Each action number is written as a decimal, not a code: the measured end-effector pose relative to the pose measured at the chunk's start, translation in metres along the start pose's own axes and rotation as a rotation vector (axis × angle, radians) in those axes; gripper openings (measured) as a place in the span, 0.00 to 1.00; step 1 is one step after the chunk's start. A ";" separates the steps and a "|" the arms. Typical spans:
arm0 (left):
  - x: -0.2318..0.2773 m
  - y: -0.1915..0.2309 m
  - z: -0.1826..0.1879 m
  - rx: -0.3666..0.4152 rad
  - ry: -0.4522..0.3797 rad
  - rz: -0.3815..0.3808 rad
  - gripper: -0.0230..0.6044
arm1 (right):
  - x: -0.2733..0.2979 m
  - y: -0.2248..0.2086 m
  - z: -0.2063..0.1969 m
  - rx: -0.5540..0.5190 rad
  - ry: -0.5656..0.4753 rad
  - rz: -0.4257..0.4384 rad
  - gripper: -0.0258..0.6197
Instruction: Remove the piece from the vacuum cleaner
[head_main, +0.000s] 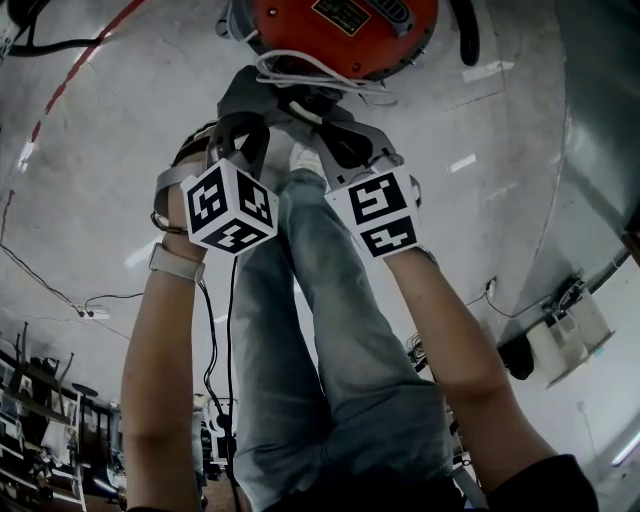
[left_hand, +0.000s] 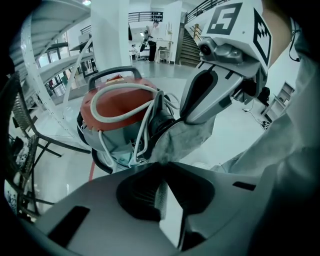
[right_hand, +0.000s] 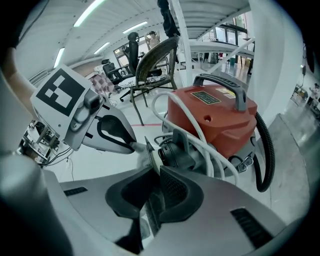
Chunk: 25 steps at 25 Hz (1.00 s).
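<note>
A: Position of the piece to be logged.

B: The piece (left_hand: 192, 132), grey, is seen at the near side of the vacuum (left_hand: 117, 107), which stands on the floor (head_main: 90, 150). It is judged not yet detached. The left gripper (left_hand: 161, 167) is pinched on its near edge. The right gripper (right_hand: 150, 161) is pinched on a thin rim of it, just beside the black port (right_hand: 175, 152).

A: Risks to be entered?

B: Both holds are taken on thin edges, so a slip is judged likely if the pull is sharp. The vacuum is not held down and could be dragged or tipped toward the near side. The cord (left_hand: 125, 87) is looped close to the piece and could be snagged. If the two pulls are uneven, the piece could be jammed or torn.
</note>
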<state>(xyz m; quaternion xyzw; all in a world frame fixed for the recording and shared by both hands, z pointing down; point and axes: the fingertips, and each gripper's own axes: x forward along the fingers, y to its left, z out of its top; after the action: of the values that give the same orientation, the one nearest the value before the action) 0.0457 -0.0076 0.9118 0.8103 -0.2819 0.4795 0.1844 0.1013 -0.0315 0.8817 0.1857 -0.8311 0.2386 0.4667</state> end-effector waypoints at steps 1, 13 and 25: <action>0.000 0.000 -0.001 -0.001 -0.002 0.002 0.13 | 0.000 0.000 0.000 0.004 0.000 -0.003 0.14; 0.002 0.000 -0.003 -0.016 -0.019 0.018 0.12 | 0.001 0.001 -0.003 0.025 -0.002 -0.019 0.14; 0.002 -0.002 -0.008 -0.019 -0.025 0.015 0.12 | 0.002 0.009 -0.006 0.035 0.002 -0.035 0.14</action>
<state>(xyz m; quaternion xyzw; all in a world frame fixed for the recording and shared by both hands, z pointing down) 0.0425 -0.0022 0.9169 0.8122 -0.2949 0.4682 0.1849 0.0996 -0.0215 0.8841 0.2083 -0.8230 0.2450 0.4682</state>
